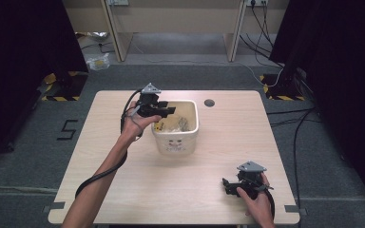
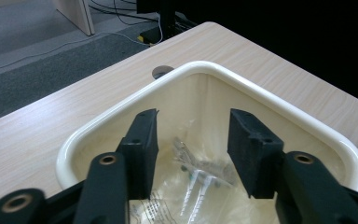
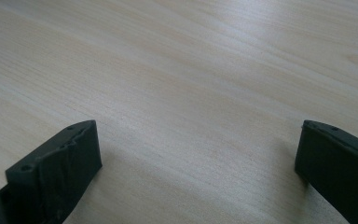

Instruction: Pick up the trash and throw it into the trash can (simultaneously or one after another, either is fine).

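One cream tub [image 1: 176,137] stands near the middle of one wooden table [image 1: 218,190]; inside lies one clear plastic bag [image 2: 200,182] of small metal parts, on the tub floor. Two grippers are shown. The left gripper [image 1: 168,110] hangs over the tub's left rim, jaws partly apart with nothing between them. The right gripper [image 1: 226,186] rests low at the table's near right corner, well apart from the tub, jaws wide over bare wood.

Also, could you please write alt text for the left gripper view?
The left gripper hangs open over a cream plastic bin on a light wooden table. Nothing is between its jaws. Clear plastic bags of small parts lie inside the bin.
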`<state>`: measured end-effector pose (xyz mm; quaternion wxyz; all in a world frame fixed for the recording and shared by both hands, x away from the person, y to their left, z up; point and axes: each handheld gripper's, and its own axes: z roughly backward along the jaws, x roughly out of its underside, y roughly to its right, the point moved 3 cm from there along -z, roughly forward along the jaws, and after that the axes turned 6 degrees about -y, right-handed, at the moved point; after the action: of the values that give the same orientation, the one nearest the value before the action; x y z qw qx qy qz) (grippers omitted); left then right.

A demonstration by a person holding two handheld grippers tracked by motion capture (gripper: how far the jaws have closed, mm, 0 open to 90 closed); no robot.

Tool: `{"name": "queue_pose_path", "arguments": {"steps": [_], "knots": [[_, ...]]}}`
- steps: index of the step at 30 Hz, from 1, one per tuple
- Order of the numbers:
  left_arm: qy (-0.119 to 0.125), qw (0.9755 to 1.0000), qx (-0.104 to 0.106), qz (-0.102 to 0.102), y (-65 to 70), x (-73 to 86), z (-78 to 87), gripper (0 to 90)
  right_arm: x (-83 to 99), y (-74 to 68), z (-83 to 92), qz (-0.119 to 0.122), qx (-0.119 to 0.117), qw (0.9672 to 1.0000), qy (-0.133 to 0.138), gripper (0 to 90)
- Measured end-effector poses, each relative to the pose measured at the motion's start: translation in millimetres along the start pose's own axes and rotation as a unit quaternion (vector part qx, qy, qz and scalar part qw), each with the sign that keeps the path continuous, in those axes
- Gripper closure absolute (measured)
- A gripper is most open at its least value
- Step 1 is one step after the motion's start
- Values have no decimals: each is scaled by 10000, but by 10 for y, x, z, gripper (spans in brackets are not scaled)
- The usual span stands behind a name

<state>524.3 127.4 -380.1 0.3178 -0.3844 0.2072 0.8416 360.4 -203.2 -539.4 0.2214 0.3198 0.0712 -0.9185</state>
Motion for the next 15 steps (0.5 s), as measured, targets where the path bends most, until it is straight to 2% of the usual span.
{"name": "queue_pose_path", "arguments": {"steps": [6, 15], "knots": [[0, 9999, 17, 132, 8, 3, 76, 383, 0, 0, 0, 5, 3, 10000, 3, 6], [34, 9996, -5, 267, 10, 19, 228, 238, 0, 1, 0, 12, 9, 10000, 2, 6]]}}
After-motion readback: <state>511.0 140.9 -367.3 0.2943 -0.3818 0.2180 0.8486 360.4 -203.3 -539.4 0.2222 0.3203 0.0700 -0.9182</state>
